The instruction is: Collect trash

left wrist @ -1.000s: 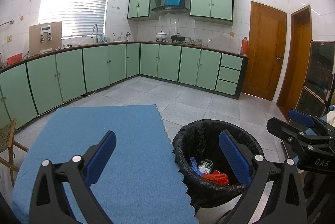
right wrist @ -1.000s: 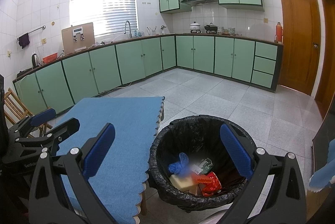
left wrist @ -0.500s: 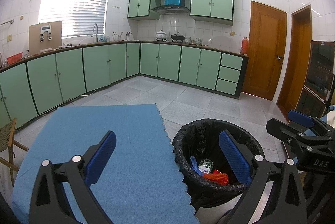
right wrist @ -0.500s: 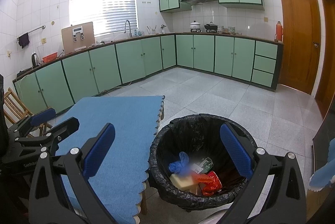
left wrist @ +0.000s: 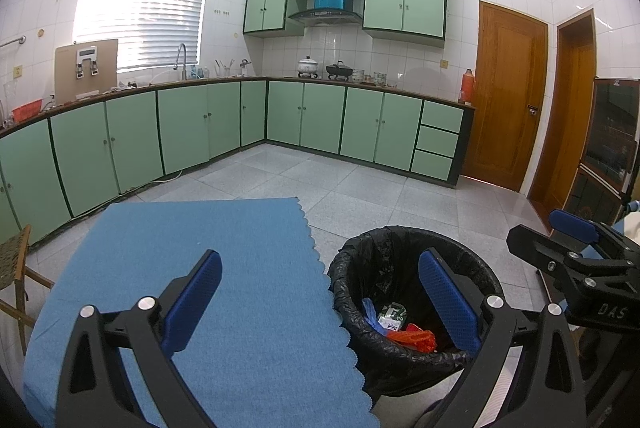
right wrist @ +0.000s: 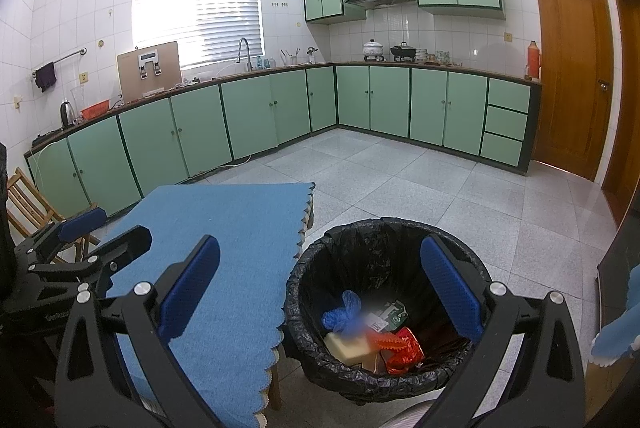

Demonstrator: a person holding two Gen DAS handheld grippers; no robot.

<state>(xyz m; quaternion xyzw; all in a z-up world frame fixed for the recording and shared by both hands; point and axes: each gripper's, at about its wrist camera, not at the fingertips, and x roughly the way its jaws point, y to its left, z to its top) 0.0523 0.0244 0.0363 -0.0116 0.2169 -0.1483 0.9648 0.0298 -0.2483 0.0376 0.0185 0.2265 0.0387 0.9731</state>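
Left tongs spread wide, nothing gripped. Right tongs likewise gaping, empty, above bin. Trash lies at bottom of black-lined bin just beside blue-clothed surface; cloth shows no litter. Judgement: collection looks finished; best keep both tongs apart, clear of liner, while checking surface edges.

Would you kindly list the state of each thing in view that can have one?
left gripper: open, holding nothing
right gripper: open, holding nothing
trash bin: black-lined, holding trash
blue tablecloth: flat, bare
wooden door: closed
base cabinets: closed
window blind: lowered
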